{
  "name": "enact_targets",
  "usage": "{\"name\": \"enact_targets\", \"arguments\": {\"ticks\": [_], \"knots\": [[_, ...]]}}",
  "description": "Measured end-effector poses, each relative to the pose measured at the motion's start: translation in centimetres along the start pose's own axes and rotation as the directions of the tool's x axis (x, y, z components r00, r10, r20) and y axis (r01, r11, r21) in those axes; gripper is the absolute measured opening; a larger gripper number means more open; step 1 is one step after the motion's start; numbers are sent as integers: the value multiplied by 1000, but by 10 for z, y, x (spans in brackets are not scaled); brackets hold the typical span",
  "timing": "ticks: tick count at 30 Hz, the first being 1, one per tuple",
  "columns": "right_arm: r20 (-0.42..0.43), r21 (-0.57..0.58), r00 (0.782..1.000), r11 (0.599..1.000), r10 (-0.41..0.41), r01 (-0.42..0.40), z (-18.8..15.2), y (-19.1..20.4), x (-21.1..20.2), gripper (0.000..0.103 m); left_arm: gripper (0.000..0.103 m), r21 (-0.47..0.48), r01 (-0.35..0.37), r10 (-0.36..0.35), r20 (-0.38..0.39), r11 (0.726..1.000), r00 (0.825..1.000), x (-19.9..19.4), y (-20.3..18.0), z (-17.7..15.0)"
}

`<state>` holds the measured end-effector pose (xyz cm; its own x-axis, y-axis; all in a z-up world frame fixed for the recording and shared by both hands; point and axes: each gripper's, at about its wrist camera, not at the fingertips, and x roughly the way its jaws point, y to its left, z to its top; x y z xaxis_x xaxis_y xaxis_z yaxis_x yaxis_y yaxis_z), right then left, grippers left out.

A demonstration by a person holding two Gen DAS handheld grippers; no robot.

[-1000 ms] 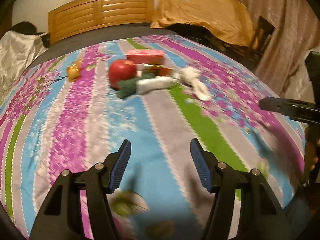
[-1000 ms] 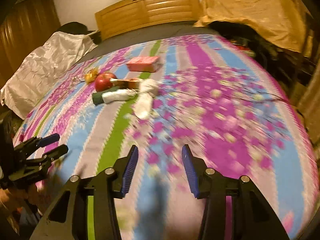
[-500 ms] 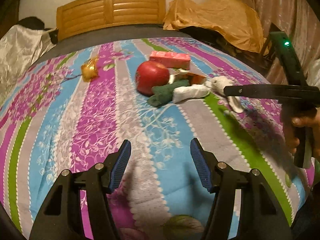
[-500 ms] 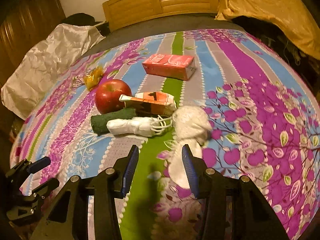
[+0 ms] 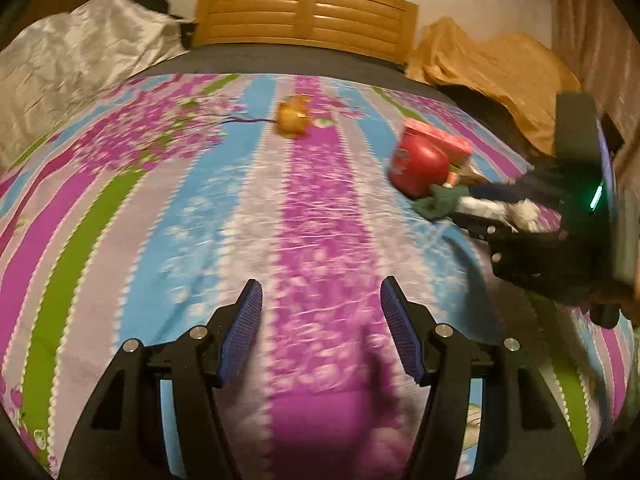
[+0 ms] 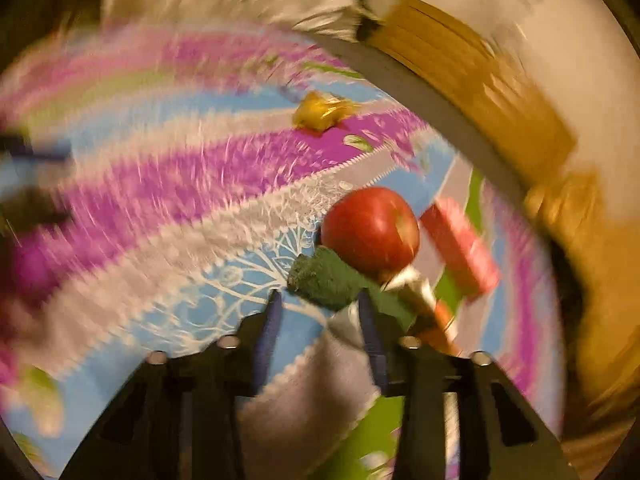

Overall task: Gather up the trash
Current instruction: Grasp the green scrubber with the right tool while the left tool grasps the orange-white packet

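Observation:
On the striped floral bedspread (image 5: 200,220) lies a cluster: a red apple (image 5: 418,168), a pink box (image 5: 444,140), a dark green cloth roll (image 5: 438,204) and white crumpled paper (image 5: 524,210). A gold wrapper (image 5: 294,120) lies apart, farther back. My left gripper (image 5: 320,320) is open and empty above the cover. My right gripper (image 6: 318,320) is open, low at the cluster, its fingers beside the green roll (image 6: 332,280), with the apple (image 6: 370,230), pink box (image 6: 460,244) and gold wrapper (image 6: 320,114) beyond. It also shows in the left wrist view (image 5: 480,212). The right view is blurred.
A wooden headboard (image 5: 308,16) stands behind the bed. A silvery sheet (image 5: 80,52) lies at the back left and a tan cloth-covered heap (image 5: 492,64) at the back right. A small orange carton (image 6: 440,312) sits by the right finger.
My right gripper has swung down to the cluster and tilted, now right at the green roll. My left gripper has turned left, so the cluster sits at its right edge.

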<state>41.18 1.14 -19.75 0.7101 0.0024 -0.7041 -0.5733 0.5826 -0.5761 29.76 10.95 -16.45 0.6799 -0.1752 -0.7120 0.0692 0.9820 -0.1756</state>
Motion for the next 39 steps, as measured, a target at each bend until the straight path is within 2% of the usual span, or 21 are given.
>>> {"name": "enact_targets", "arguments": {"ticks": [2, 4, 5, 6, 9, 11, 15, 18, 19, 22, 24, 27, 29, 33, 34, 37, 39], "knots": [[-14, -113, 997, 991, -78, 76, 2, 15, 11, 24, 59, -55, -5, 5, -3, 998, 1000, -2, 16, -1], [-22, -164, 993, 980, -119, 114, 4, 23, 21, 24, 59, -105, 2, -3, -9, 994, 1000, -2, 28, -2], [-29, -187, 990, 974, -137, 130, 4, 26, 27, 17, 59, -124, 3, -5, -13, 992, 1000, -1, 32, -2], [-28, -199, 989, 970, -147, 139, 2, 28, 31, 16, 59, -133, 2, -4, -17, 991, 1000, 0, 35, -2], [40, -213, 984, 960, -175, 180, 0, 38, 17, 10, 59, -125, -4, 3, -11, 992, 1000, -1, 34, -1], [108, -200, 981, 963, -163, 182, -4, 45, -11, 10, 59, -109, -5, 5, -4, 994, 1000, -4, 31, 1], [223, -99, 972, 991, -68, 92, -30, 53, -100, 10, 59, -65, 31, -31, 0, 997, 1000, -7, 22, 11], [238, -12, 971, 1000, -2, 5, -62, 61, -151, 10, 59, 2, 98, -97, -10, 995, 995, -5, 3, 31], [242, -3, 970, 1000, -3, 4, -80, 67, -167, 10, 59, 24, 128, -128, -14, 992, 992, -5, -7, 39], [216, -15, 975, 999, -45, 49, -115, 81, -188, 11, 59, 102, 179, -181, 10, 979, 983, -5, -44, 66], [175, -38, 982, 996, -74, 81, -133, 90, -192, 11, 59, 118, 218, -222, 24, 969, 975, -5, -62, 79], [136, -53, 989, 997, -56, 64, -145, 99, -197, 19, 59, 116, 250, -255, 25, 961, 967, -4, -82, 83], [203, -47, 979, 998, -30, 41, -143, 107, -211, 40, 59, 128, 257, -260, 15, 958, 965, -5, -94, 78], [285, -25, 958, 1000, -1, 9, -132, 107, -232, 40, 59, 168, 239, -238, -27, 956, 971, -6, -97, 65], [294, -2, 956, 1000, -4, 5, -130, 102, -235, 40, 59, 170, 237, -235, -36, 956, 971, -6, -94, 65], [297, 205, 954, 978, -22, -41, -134, 59, -243, 40, 59, 153, 271, -267, -46, 950, 963, -3, -95, 81], [265, 377, 963, 925, -54, -51, -152, 21, -244, 43, 59, 172, 325, -316, -78, 930, 945, 5, -112, 99]]}}
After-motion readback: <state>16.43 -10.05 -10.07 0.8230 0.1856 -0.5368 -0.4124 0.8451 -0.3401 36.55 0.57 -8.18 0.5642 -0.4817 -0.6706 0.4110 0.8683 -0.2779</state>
